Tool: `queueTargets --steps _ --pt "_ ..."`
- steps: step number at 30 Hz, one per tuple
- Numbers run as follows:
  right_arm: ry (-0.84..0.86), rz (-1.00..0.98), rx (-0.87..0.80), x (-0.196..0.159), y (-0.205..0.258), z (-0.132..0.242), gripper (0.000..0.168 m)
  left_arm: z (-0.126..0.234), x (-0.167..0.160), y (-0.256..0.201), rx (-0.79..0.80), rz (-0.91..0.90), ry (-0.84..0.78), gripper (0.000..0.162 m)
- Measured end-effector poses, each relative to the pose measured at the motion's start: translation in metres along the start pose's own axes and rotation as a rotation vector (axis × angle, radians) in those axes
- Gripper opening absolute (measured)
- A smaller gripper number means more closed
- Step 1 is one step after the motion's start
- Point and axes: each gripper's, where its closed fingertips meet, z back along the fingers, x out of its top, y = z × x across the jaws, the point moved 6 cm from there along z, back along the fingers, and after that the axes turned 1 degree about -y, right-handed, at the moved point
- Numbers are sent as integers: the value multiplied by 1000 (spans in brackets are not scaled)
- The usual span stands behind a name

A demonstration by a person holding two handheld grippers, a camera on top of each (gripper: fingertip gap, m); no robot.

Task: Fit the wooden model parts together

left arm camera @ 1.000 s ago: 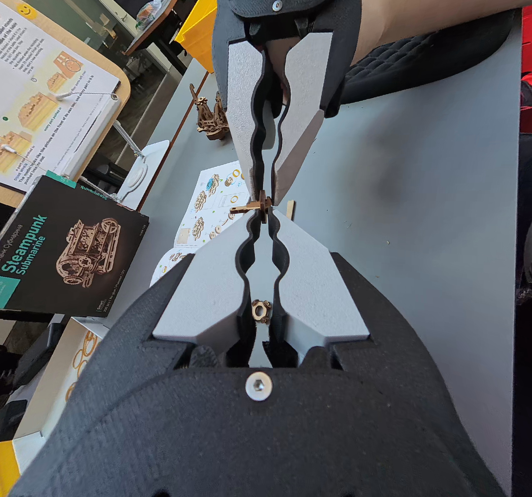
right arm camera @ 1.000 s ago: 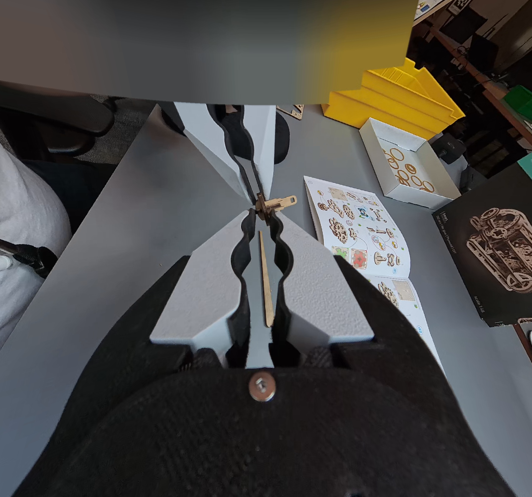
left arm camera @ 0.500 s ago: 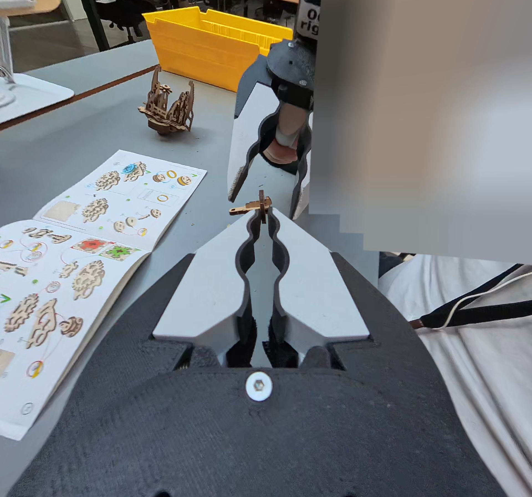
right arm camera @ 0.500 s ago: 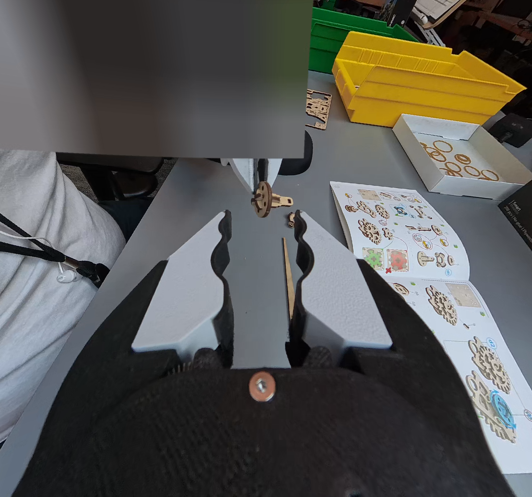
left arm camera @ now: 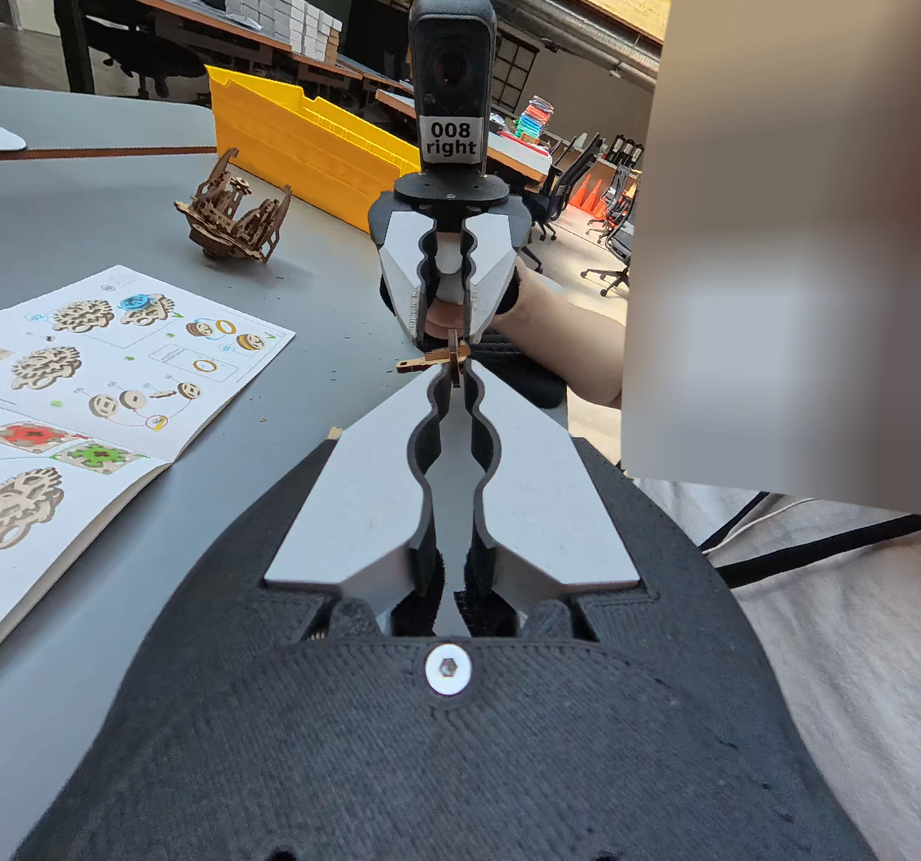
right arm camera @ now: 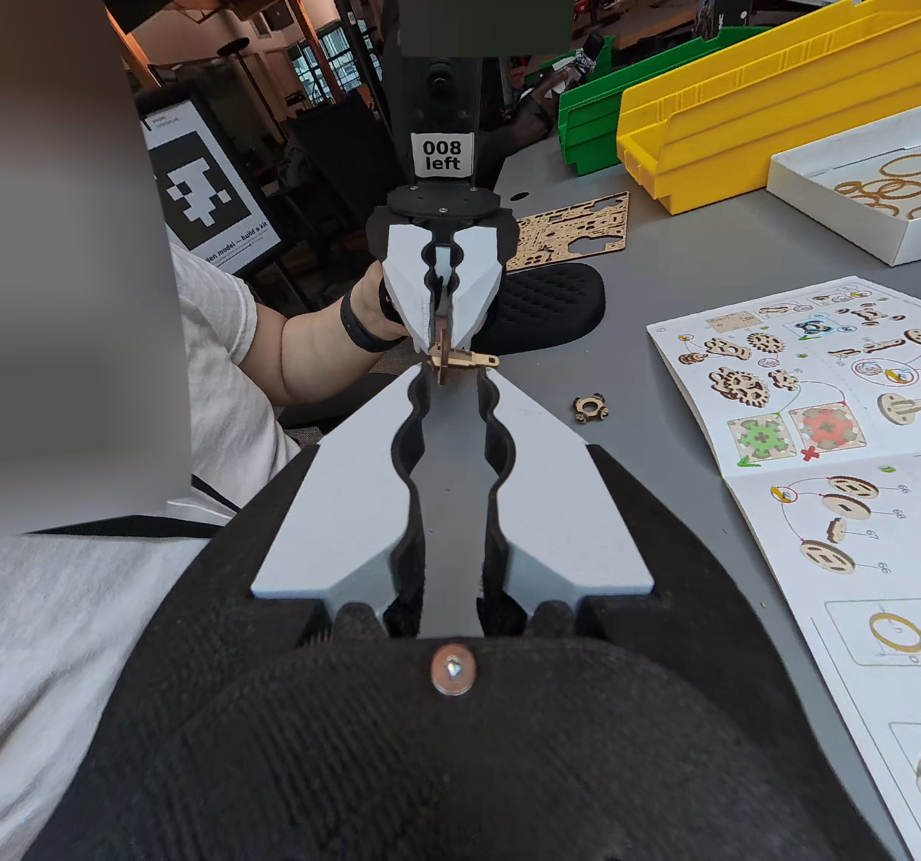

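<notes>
My left gripper [left arm camera: 451,378] is shut on a small wooden part [left arm camera: 428,362], a round disc with a flat peg through it, held edge-on above the grey table [left arm camera: 309,308]. The peg sticks out to the side. My right gripper [right arm camera: 453,378] faces the left gripper [right arm camera: 441,338] tip to tip. It is open, with its fingertips either side of the disc [right arm camera: 441,363] and not clamping it. In the left wrist view the right gripper [left arm camera: 443,333] shows just beyond the part, jaws apart.
A small wooden ring gear [right arm camera: 590,409] lies beside an open instruction booklet [right arm camera: 797,413]. A built wooden ship model [left arm camera: 231,219], yellow bin [right arm camera: 747,104], green bin [right arm camera: 598,104], white box of rings [right arm camera: 847,238], punched wooden sheet [right arm camera: 573,233] and black wrist pad [right arm camera: 543,303] sit farther off. Left and right tips are no more than a few centimetres apart.
My right gripper let go of the part and opened, then came back close around the disc. Both grippers lifted and tilted up from the table. The left gripper kept hold of the part.
</notes>
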Motion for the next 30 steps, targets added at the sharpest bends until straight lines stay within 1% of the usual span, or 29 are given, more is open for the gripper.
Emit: queueTargets --steps 3,6,8,15,18,19,21,24,26,28,29,30 --pt "11 59 5 1 6 -1 13 0 3 -3 31 -90 -13 3" --pt "23 78 9 0 9 -4 11 -2 2 -5 34 -103 6 3" --pt "10 64 11 0 9 -5 4 -3 2 -5 24 -89 -3 3" --pt "13 -63 32 -3 3 -5 3 -4 -3 0 4 69 -40 3" --pt "1 -64 57 -4 3 -5 3 -3 -3 -1 -3 65 -51 3" --pt "1 -37 53 -3 3 -5 4 -3 -3 -1 7 35 -50 2" --pt "-1 27 29 -1 4 -4 15 -3 -3 -4 37 -64 -42 3" --pt "-19 54 -6 2 1 1 25 -3 -3 -15 60 -297 -21 2" --pt "-46 4 47 3 2 2 25 -3 -6 -23 91 -518 19 2" --pt "-57 -26 149 4 9 3 28 -2 -8 -30 136 -717 49 2" --pt "-60 -16 188 5 13 3 32 -3 -9 -33 156 -801 72 2" --pt "-61 19 208 5 17 3 32 -3 -11 -35 170 -876 99 2"
